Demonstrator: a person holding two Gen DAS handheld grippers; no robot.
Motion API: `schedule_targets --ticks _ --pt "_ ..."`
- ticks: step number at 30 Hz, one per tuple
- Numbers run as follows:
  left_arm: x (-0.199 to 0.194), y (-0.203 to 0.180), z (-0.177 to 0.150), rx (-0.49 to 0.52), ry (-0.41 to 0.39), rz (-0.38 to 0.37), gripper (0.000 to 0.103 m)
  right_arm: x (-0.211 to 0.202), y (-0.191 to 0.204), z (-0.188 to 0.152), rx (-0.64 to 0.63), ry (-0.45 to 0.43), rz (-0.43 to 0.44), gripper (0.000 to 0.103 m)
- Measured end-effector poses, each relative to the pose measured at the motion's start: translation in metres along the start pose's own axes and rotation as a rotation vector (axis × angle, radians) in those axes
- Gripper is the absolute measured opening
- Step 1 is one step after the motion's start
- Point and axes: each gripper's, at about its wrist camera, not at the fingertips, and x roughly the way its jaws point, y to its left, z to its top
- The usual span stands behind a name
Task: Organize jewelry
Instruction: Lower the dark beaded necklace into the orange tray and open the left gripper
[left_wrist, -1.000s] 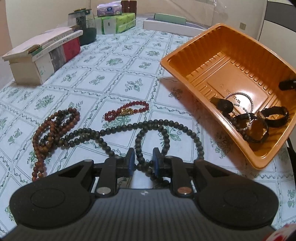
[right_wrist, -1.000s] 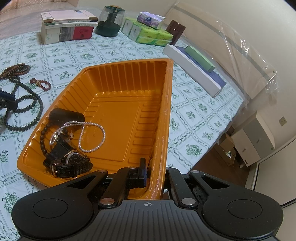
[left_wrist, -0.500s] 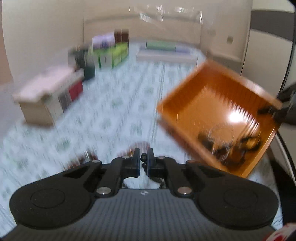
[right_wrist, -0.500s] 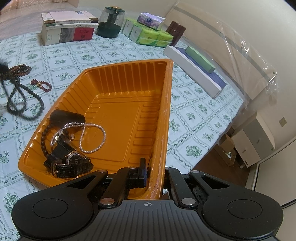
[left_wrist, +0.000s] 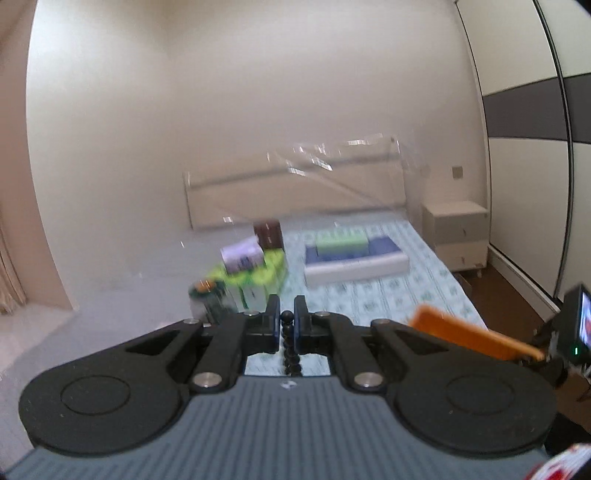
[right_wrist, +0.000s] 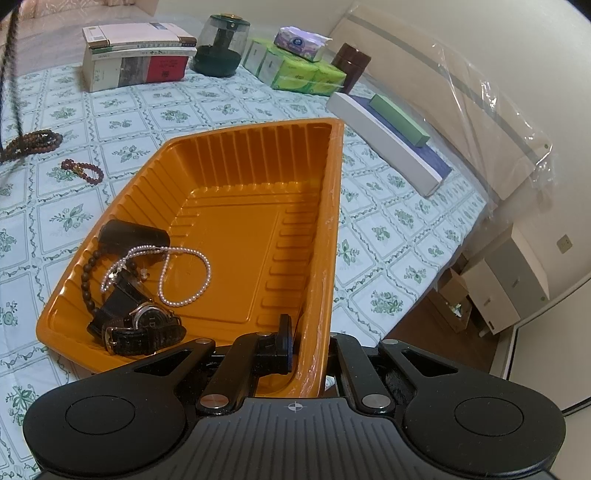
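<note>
The left gripper (left_wrist: 287, 318) is raised, pointing across the room toward a cream wall. Its fingers (left_wrist: 272, 317) are drawn almost together and pinch a string of dark round beads (left_wrist: 290, 347). One bead sits between the tips and the rest of the strand hangs down out of sight below. In the right wrist view the same strand shows as a thin dark line (right_wrist: 11, 48) dangling at the top left corner, above the bedspread.

The right gripper (right_wrist: 308, 339) points steeply down and is clamped on the near right wall of an orange plastic tray (right_wrist: 229, 221). One finger (right_wrist: 283, 341) lies inside the tray and the other is hidden behind the wall, so the wall is squeezed between them. The tray sits tilted, its left edge low on the bed.

Inside the tray, gathered at the lower left, lie a black wristwatch with a leather strap (right_wrist: 144, 328), a small pearl necklace (right_wrist: 177, 273), a bracelet of dark brown beads (right_wrist: 88, 280) and a black oblong object (right_wrist: 133, 236).

The bed carries a white bedspread (right_wrist: 207, 110) printed with green flowers. On it, left of the tray, rest a short dark red bead bracelet (right_wrist: 82, 170) and, further left, a coil of brown beads (right_wrist: 35, 139).

At the far side stand a stack of boxes (right_wrist: 136, 55), a dark glass jar (right_wrist: 221, 46), green tissue packs (right_wrist: 299, 72) and a long white box (right_wrist: 384, 138).
</note>
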Motion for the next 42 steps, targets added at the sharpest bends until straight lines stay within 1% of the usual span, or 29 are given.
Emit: schedule_targets --ticks 10,13,16,27,34,36,42 --pt "-0.014 0.011 0.068 0.027 -0.139 0.024 0.006 0.0 0.001 0.001 -0.003 -0.002 -0.001 0.004" --pt "-0.014 0.007 0.084 0.027 -0.175 0.015 0.006 0.0 0.001 0.001 -0.003 -0.003 -0.001 0.004" --pt "-0.011 -0.002 0.094 0.031 -0.191 -0.011 0.006 0.0 0.001 0.002 -0.003 -0.004 -0.001 0.004" --pt "0.028 -0.055 0.105 0.05 -0.176 -0.17 0.006 0.0 0.001 0.002 -0.002 -0.005 0.0 0.004" --pt "0.044 -0.084 0.115 0.062 -0.184 -0.234 0.006 0.0 0.0 0.002 -0.001 -0.005 0.0 0.004" --pt "0.052 -0.093 0.113 0.071 -0.169 -0.248 0.006 0.0 0.001 0.002 0.0 -0.005 0.0 0.004" --pt "0.092 -0.121 0.087 0.091 -0.062 -0.29 0.006 0.002 0.001 0.001 0.002 -0.005 0.002 0.004"
